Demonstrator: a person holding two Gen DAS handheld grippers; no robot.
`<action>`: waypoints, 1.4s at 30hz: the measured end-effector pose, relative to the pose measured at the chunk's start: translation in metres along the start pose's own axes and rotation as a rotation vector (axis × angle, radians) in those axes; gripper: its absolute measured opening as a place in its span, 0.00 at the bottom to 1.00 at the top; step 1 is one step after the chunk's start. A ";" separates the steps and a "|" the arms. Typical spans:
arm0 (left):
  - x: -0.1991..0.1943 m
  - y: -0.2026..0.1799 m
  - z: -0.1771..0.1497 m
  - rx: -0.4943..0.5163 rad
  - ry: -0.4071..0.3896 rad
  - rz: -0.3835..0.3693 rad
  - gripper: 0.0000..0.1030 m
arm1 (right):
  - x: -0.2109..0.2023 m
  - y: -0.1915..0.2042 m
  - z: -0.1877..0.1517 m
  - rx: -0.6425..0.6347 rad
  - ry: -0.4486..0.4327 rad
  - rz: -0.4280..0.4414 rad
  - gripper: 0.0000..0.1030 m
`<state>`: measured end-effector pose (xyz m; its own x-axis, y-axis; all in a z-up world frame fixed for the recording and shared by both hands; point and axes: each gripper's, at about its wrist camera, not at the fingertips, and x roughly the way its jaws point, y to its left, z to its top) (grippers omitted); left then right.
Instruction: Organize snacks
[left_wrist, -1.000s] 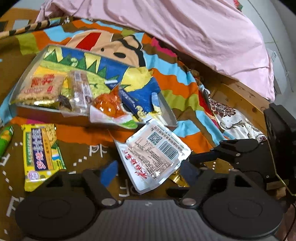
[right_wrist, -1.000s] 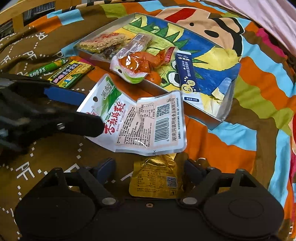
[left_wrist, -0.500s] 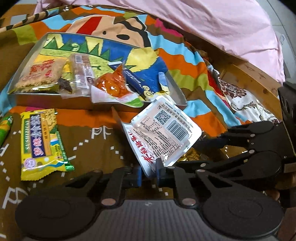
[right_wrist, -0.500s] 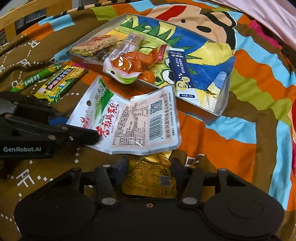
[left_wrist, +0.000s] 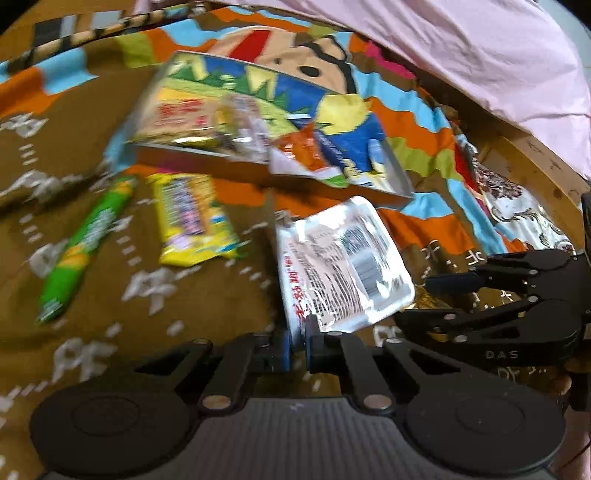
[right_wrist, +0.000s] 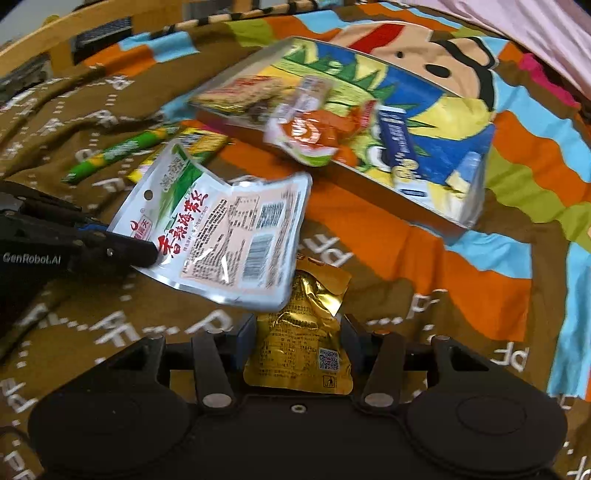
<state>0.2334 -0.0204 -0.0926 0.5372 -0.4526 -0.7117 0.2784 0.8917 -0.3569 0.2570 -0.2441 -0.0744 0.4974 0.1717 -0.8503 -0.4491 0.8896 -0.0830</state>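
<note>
Right wrist view, nearest first: the right gripper (right_wrist: 297, 341) has its jaws clamped on either side of a gold foil packet (right_wrist: 301, 345), which sits between the pads at 6 o'clock, low over the brown patterned bedspread (right_wrist: 424, 280). Just beyond it, toward 10 o'clock, the left gripper (right_wrist: 157, 254) comes in from 9 o'clock and pinches the bottom corner of a silver pouch (right_wrist: 229, 236) with red lettering; the pouch looks lifted and tilted, its far edge overlapping the gold packet's top. Left wrist view shows the same pinch from behind: the left gripper's jaws are closed tight on the pouch's lower edge at 6 o'clock.

Farther out, at 10 o'clock in the right wrist view, a green stick pack (right_wrist: 114, 155) and a yellow bar pack (left_wrist: 192, 218) lie loose on the cloth, outside the tray. Beyond them, from 12 to 2 o'clock, the shallow clear tray (right_wrist: 469, 210) already holds a cracker pack (right_wrist: 240, 92), a clear-wrapped bar (right_wrist: 303, 96), an orange snack bag (right_wrist: 310, 136) hanging over its near wall, and a blue sachet (right_wrist: 399, 144).

As I judge it, the sorting is roughly half done: four items in, two in the grippers, two more waiting on the bedspread
</note>
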 end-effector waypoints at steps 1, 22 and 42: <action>-0.007 0.003 -0.003 -0.009 0.004 0.008 0.06 | -0.003 0.004 -0.001 -0.003 -0.002 0.016 0.51; -0.032 0.004 -0.021 0.003 -0.012 0.080 0.69 | 0.006 0.031 -0.007 -0.042 0.016 0.056 0.76; -0.051 0.003 -0.021 0.026 -0.094 0.136 0.05 | -0.013 0.055 -0.009 -0.148 -0.088 0.025 0.45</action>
<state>0.1904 0.0056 -0.0699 0.6433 -0.3278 -0.6919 0.2180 0.9447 -0.2448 0.2193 -0.2011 -0.0725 0.5451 0.2353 -0.8047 -0.5630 0.8139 -0.1433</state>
